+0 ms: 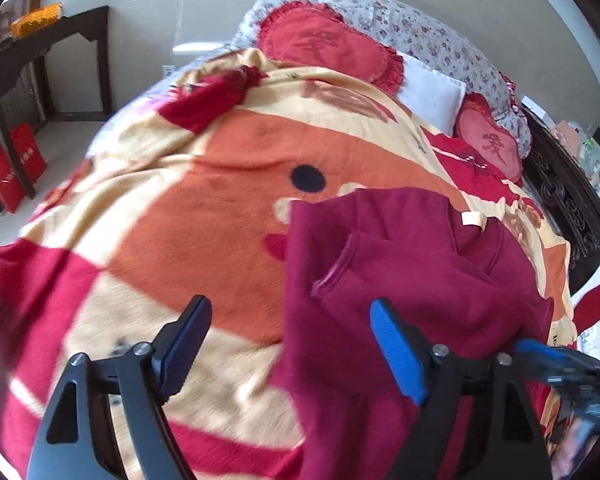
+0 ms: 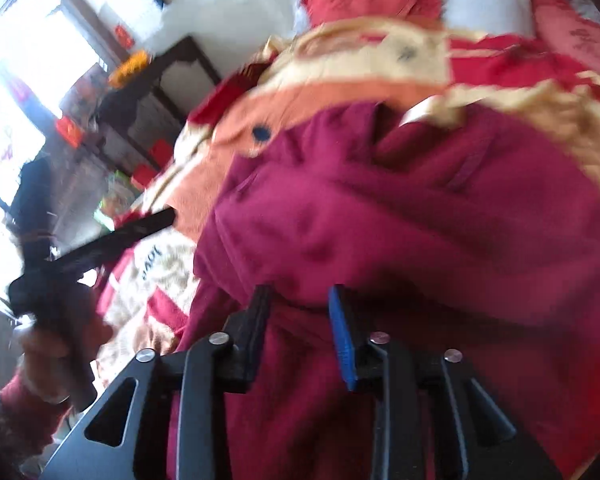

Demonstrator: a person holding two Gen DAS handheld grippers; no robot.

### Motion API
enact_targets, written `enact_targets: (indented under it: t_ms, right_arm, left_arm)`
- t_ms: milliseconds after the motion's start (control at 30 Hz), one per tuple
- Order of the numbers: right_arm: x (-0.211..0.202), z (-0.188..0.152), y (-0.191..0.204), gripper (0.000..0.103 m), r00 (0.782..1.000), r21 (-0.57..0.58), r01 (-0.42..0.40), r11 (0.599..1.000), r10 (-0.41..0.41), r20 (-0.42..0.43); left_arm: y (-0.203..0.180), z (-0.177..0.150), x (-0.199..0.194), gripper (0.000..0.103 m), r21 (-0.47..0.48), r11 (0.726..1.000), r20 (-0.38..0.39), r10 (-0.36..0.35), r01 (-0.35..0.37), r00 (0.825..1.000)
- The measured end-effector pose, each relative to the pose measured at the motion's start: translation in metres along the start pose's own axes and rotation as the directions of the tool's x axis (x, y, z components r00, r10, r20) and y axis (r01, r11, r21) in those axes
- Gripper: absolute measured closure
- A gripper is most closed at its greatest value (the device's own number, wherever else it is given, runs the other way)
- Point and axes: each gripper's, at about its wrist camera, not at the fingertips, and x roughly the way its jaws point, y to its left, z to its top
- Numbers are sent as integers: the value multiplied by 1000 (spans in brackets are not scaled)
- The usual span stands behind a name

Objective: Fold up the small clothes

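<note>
Bright daylight; right view motion-blurred, window (image 2: pixel 28 52) glaring; fisheye-bent edges.

Maroon garment (image 1: pixel 400 264), orange-cream-red blanket (image 1: pixel 172 216)

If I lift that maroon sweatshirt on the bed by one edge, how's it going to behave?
The maroon sweatshirt will probably go floppy and drape, since it already lies in soft folds on the blanket. Its thick, fleecy look suggests some weight, so it may sag. It seems unlikely to slip.

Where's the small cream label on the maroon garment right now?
In the left wrist view the small cream label sits at the upper right of the crumpled maroon knit garment, near its far edge on the orange, cream and red blanket.
</note>
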Motion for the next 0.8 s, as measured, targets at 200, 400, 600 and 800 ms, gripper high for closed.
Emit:
enact_targets:
  t_ms: [200,400,600,800]
  right_arm:
    - [-78,-22,-70,83,977,158,178,971,-194,94]
    - [-100,-28,-148,77,932,366,289,885,-347,102]
    - [-51,-11,-177,74,968,426,211,880,-249,34]
    - [-70,6,-153,103,925,355,238,904,-322,199]
  left_arm:
    - [-25,10,41,44,58,998,-53,18,-14,998]
    - [-46,6,36,87,162,986,-50,55,-46,997]
    - [-22,11,2,88,61,998,-12,-25,26,1000]
    - [-18,2,7,86,72,997,-20,-9,11,1000]
